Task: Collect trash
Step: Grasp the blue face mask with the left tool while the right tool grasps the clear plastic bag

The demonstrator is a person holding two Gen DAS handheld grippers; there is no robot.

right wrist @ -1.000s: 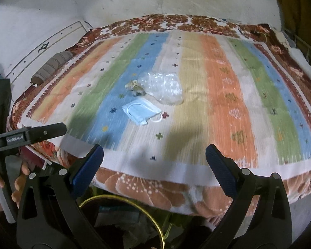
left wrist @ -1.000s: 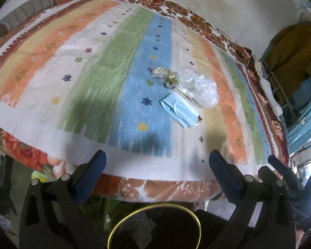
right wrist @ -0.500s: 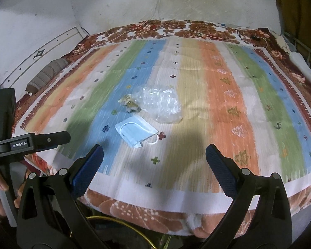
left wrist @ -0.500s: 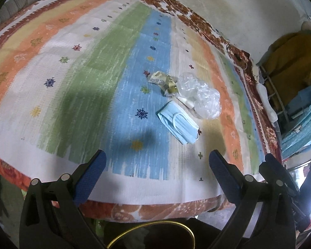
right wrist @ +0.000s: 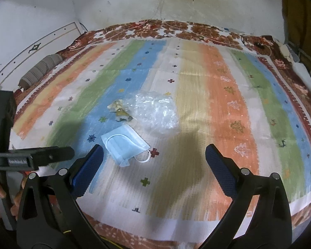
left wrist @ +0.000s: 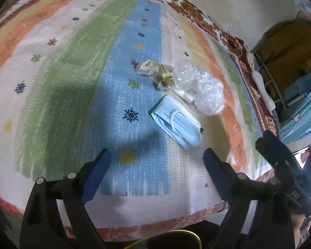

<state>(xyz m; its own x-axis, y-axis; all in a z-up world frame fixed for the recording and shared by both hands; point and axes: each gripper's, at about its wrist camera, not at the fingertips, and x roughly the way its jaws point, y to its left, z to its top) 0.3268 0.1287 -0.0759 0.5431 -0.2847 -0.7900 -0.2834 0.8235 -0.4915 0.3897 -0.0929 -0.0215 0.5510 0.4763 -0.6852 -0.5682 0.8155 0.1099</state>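
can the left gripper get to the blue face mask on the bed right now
Probably yes. The left gripper is open and empty, and the blue face mask lies flat on the striped blanket just ahead, with nothing between them.

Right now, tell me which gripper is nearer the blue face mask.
Left, narrowly. The left gripper hangs open just short of the face mask, which lies ahead between its fingers. The right gripper is also open, with the mask off toward its left finger.
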